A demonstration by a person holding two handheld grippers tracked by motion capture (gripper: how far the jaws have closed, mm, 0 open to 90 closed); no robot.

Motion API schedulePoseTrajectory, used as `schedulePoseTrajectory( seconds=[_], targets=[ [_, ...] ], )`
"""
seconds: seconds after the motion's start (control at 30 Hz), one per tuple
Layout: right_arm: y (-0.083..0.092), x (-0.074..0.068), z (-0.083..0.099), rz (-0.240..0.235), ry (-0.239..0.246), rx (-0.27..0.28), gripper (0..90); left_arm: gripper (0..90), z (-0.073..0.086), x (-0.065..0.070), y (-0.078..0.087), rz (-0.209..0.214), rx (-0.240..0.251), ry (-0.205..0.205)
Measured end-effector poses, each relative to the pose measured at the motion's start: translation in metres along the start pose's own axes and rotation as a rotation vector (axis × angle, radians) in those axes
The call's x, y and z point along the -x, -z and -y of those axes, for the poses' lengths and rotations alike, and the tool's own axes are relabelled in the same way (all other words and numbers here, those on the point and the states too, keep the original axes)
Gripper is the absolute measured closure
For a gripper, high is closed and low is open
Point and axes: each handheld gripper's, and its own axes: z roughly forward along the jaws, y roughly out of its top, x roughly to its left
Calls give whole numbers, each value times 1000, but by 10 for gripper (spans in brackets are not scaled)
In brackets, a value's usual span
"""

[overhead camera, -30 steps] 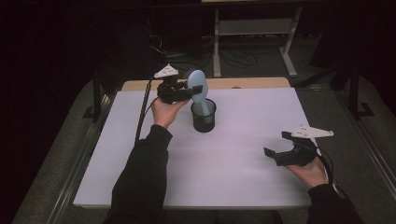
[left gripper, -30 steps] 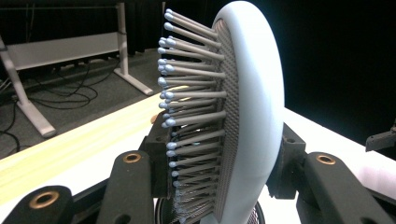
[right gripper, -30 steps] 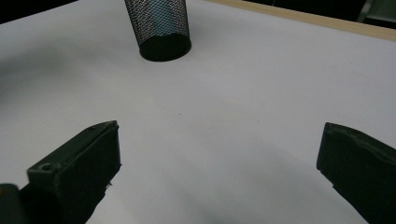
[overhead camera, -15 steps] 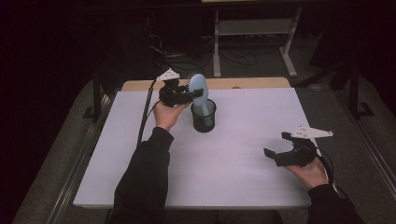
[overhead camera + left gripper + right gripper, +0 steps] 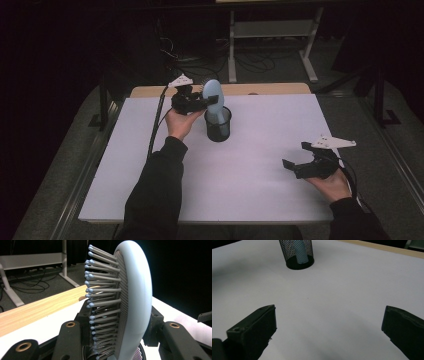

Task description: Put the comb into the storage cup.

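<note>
White table (image 5: 260, 190), hairbrush (image 5: 130, 297) between left claw (image 5: 200, 102) jaws

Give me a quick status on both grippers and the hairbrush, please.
Left gripper shut on hairbrush head, handle down in mesh cup. Right gripper open, idle above white tabletop. Nothing in the way.

White table (image 5: 260, 185) — black mesh cup (image 5: 218, 125) standing

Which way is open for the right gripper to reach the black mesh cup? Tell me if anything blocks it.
Probably yes. The right gripper is open over bare white tabletop, nothing lying between it and the black mesh cup. The left gripper, shut on the pale blue hairbrush, crowds the cup's top.
</note>
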Motion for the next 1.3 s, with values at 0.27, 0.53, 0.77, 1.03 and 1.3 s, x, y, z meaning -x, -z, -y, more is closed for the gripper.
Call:
schedulePoseTrajectory(
  seconds=[0.27,0.53,0.77,1.03,1.3],
  targets=[
    [0,0,0,1,0,-2,0,525,7,-11,7,-12,31,64],
    [-2,0,1,2,1,-8,0,511,13,-17,14,-19,42,96],
    [-2,1,1,5,3,-12,0,489,13,-19,21,-30,21,91],
    [-3,2,2,6,1,-18,0,470,17,-24,29,-25,12,102],
    [-3,2,2,6,3,-21,0,445,22,-25,38,-37,-1,96]
  ],
)
